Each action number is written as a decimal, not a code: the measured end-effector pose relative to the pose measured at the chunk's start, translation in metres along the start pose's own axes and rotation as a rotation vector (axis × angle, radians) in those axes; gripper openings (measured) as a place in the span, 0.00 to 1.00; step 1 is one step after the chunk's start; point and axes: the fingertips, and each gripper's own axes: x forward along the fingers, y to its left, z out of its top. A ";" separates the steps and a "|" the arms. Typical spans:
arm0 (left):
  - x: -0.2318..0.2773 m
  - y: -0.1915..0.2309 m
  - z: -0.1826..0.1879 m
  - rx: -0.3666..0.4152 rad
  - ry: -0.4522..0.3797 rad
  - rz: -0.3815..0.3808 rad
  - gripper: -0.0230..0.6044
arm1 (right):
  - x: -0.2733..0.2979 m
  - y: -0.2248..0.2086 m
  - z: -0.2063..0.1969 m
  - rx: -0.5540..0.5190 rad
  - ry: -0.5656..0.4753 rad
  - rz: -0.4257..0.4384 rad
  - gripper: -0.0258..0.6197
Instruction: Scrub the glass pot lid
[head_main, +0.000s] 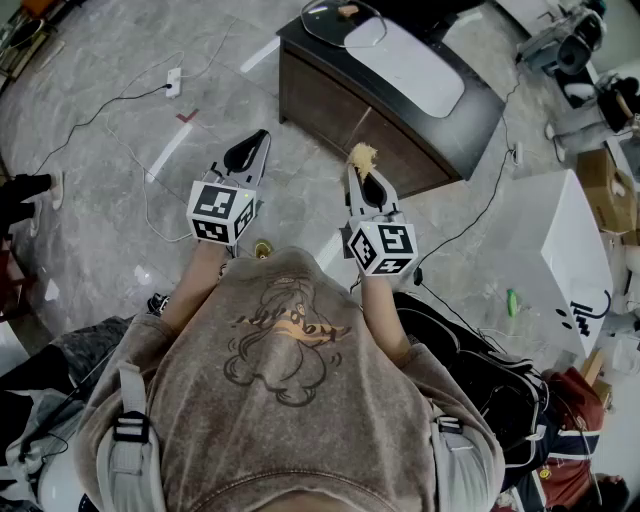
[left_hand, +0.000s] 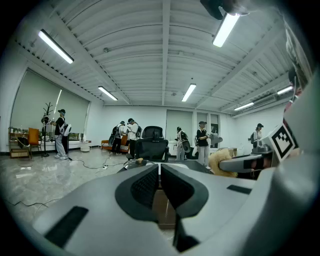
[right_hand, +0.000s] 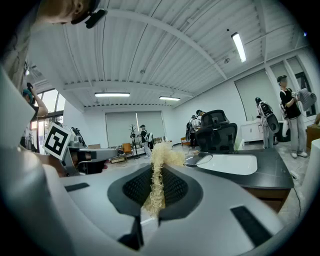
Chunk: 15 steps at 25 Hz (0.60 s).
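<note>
My right gripper (head_main: 363, 168) was pinched on a wispy scrubber tuft (head_main: 362, 154), my left gripper (head_main: 252, 148) shut on nothing, and the glass pot lid (head_main: 335, 25) lay well ahead on the dark table (head_main: 330, 110) - unheld, it could've skidded under scrubbing.

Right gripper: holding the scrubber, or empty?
Holding it. The right gripper has its jaws closed on the pale fibrous scrubber, whose tuft sticks out past the tips.

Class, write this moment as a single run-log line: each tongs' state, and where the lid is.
left tongs: shut, empty | right tongs: shut on scrubber | lid: on desk, untouched | scrubbing: not yet begun
</note>
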 end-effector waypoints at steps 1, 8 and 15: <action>-0.005 0.000 0.001 -0.001 0.000 0.001 0.08 | -0.002 0.004 0.001 -0.002 0.000 0.001 0.10; -0.003 0.010 -0.002 -0.001 0.009 -0.014 0.08 | 0.004 0.007 0.001 0.013 -0.011 0.008 0.10; 0.007 0.022 -0.010 0.023 0.026 -0.058 0.08 | 0.013 0.007 -0.007 0.006 0.002 -0.034 0.10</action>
